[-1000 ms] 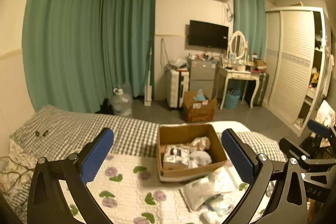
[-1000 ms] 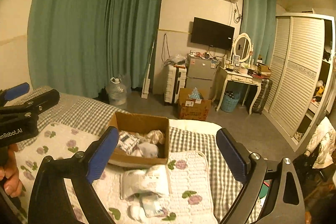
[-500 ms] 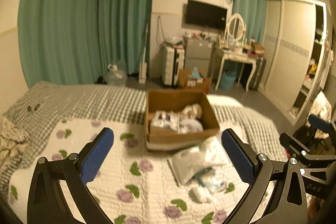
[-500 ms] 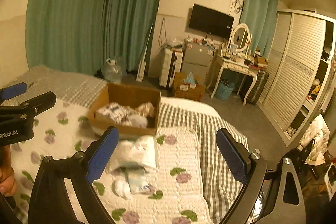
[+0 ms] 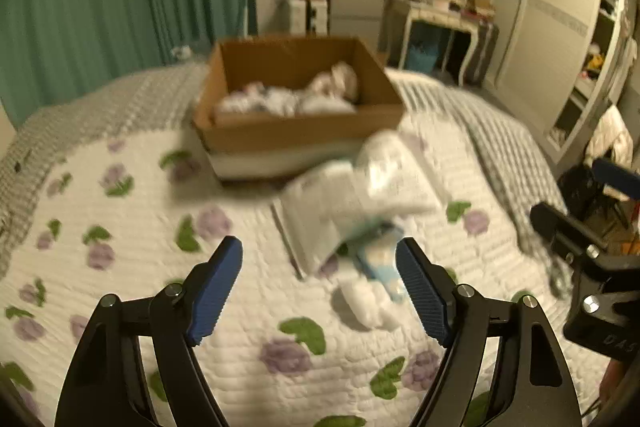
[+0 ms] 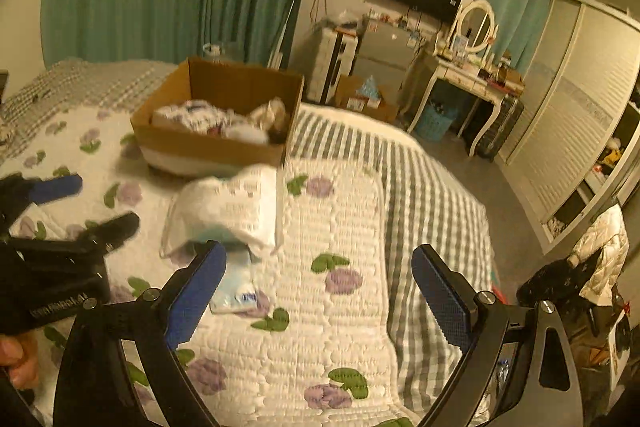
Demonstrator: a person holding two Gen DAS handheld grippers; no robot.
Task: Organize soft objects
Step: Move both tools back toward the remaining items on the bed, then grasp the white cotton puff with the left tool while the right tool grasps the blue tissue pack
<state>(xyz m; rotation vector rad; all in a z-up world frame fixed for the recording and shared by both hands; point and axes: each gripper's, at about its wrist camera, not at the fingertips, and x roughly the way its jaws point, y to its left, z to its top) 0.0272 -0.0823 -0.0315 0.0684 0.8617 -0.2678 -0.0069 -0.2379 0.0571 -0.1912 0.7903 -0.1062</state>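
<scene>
Left wrist view is pretty smeared: the stuff inside the cardboard box [image 5: 296, 131] is just pale blobs. The white packs [image 5: 352, 203] near the bed's middle hide part of a light-blue packet [image 5: 380, 259], label unreadable.

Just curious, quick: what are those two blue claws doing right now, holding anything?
Left gripper: jaws closing, nothing between them, holding nothing.
Right gripper: open, holding nothing.

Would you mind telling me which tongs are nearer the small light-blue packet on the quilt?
Left. The left tongs, jaws closing and empty, point almost straight at the packet; the right tongs sit off to its right.
</scene>
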